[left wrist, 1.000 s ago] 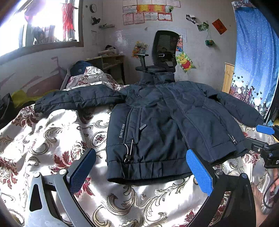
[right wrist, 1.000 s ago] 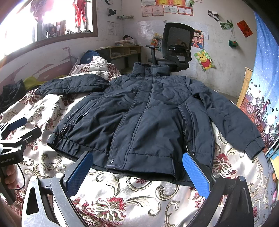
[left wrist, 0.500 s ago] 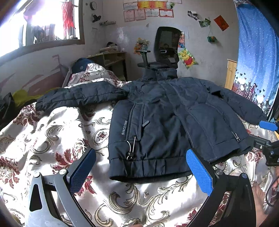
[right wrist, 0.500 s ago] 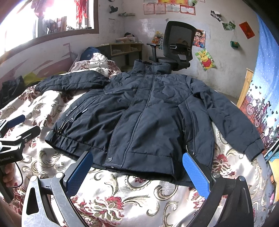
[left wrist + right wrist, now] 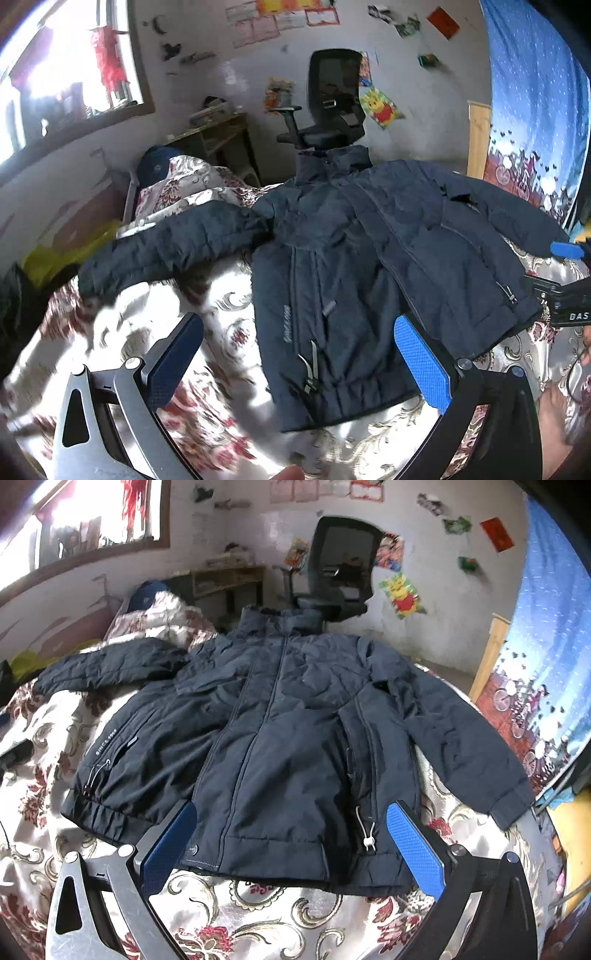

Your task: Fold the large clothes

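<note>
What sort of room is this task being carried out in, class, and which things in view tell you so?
Most likely a bedroom, also used for study. The dark jacket lies spread on a bed with a floral cover, an office chair stands beside a small wooden desk, and cartoon posters hang on the wall.

A home bedroom: bed (image 5: pixel 258 915), desk (image 5: pixel 229 579), office chair (image 5: pixel 340 565), wall posters (image 5: pixel 402 590)

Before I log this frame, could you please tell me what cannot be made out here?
- Left wrist view: bedspread pattern, motion-blurred.
- Left wrist view: jacket chest lettering, blurred; the right wrist view shows only "SINCE".
- Both views: wall papers, cut off by the top edge.
- Right wrist view: left tongs, almost entirely cut off at the left edge.
</note>
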